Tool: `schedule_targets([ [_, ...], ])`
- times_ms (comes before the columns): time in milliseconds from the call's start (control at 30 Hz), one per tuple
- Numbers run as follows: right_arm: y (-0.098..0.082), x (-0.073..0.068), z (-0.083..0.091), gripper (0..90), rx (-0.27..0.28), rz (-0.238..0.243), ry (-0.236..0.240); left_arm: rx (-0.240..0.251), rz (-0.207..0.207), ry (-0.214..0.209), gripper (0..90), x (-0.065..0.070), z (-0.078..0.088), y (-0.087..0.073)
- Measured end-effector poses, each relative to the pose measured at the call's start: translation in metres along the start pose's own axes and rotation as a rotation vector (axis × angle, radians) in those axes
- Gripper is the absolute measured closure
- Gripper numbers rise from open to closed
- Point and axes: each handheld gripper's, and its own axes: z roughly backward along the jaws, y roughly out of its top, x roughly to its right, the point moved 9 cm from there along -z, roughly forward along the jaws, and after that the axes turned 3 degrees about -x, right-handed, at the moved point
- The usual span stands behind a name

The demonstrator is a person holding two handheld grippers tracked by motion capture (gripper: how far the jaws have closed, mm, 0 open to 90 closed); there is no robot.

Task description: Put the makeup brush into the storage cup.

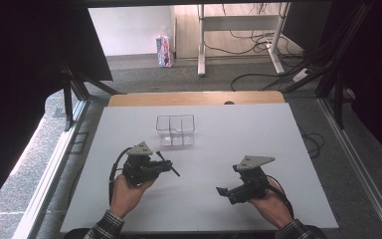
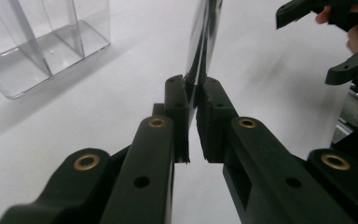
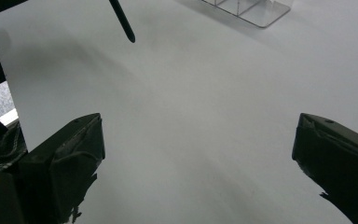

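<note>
Hands at the near edge of the white counter (image 1: pixel 278 149) each hold a tool. Left tool (image 1: pixel 165 166) has its jaws pressed together on a thin black pen-like stick (image 2: pixel 204 37), which points out toward the counter's middle, its tip off the surface. Right tool (image 1: pixel 227 191) is spread wide, with bare counter between its jaws. Clear divided plastic box (image 1: pixel 175 130) stands farther back, well apart from both. Writing on the carton (image 1: pixel 164 51) on the floor beyond is too small to read.
</note>
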Motion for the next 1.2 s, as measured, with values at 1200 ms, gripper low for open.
schedule_targets([
  [1200, -0.047, 0.042, 0.032, 0.0, -0.074, -0.073, -0.172, -0.009, -0.046, 0.151, 83.8, -0.030, 0.013, 0.010],
])
